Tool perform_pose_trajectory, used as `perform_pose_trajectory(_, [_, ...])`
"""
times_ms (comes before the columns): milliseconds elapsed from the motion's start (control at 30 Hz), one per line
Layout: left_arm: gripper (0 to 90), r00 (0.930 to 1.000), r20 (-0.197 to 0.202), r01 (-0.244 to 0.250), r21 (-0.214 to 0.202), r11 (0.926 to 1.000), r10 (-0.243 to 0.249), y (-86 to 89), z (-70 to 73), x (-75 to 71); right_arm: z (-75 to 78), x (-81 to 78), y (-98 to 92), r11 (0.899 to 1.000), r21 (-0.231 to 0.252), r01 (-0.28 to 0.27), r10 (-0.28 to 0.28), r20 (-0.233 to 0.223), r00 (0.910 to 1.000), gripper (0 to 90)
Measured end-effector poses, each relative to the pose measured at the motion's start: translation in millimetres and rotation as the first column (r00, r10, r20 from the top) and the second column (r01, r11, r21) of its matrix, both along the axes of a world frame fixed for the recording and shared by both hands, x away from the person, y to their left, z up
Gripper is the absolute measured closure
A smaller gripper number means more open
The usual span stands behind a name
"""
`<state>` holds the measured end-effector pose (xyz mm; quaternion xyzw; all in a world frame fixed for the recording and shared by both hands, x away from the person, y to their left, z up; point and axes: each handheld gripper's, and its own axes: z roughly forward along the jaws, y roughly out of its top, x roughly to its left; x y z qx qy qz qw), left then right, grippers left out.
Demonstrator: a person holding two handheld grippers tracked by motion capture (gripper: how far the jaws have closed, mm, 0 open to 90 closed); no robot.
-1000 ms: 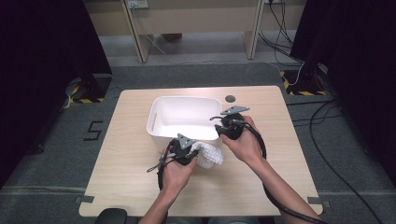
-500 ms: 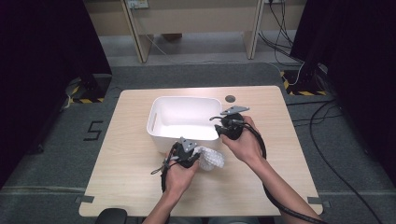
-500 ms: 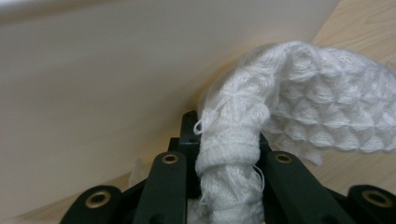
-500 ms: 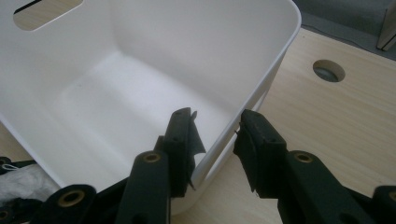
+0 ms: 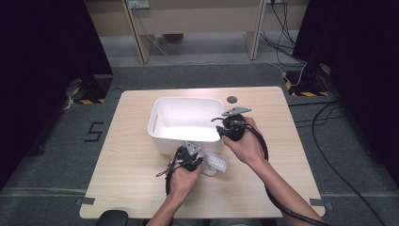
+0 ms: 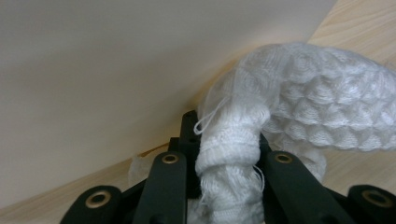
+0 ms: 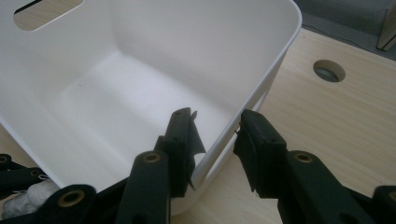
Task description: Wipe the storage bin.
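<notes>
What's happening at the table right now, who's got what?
A person works two handheld grippers. The left gripper is clamped on a white knitted cloth, low on the wooden table just outside the white bin. The right gripper straddles the bin's near corner wall, one jaw inside and one outside. The bin looks empty.

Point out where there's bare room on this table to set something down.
Bare wood lies left of the white bin, along the table's near edge, and right of the right gripper. It is crowded in front of the bin, where the left gripper holds the white cloth.
</notes>
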<state>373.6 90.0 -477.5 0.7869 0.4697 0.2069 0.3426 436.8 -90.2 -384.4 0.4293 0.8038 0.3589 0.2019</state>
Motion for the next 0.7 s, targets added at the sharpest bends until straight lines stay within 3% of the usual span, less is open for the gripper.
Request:
perform_pose_trajectory(400, [76.2,0.9999,0.002,0.011,0.007,0.9999,-0.011,-12.7,-1.2,-1.4,0.3,-0.9,0.9,1.0,-0.002,0.006,-0.006,-0.003,1.0,66.5])
perform_pose_trajectory(700, [76.1,0.9995,0.027,0.018,-0.005,0.9998,-0.018,-16.7,13.8,-5.6,0.4,-1.7,2.2,1.0,-0.003,0.024,-0.024,-0.002,0.9997,67.1])
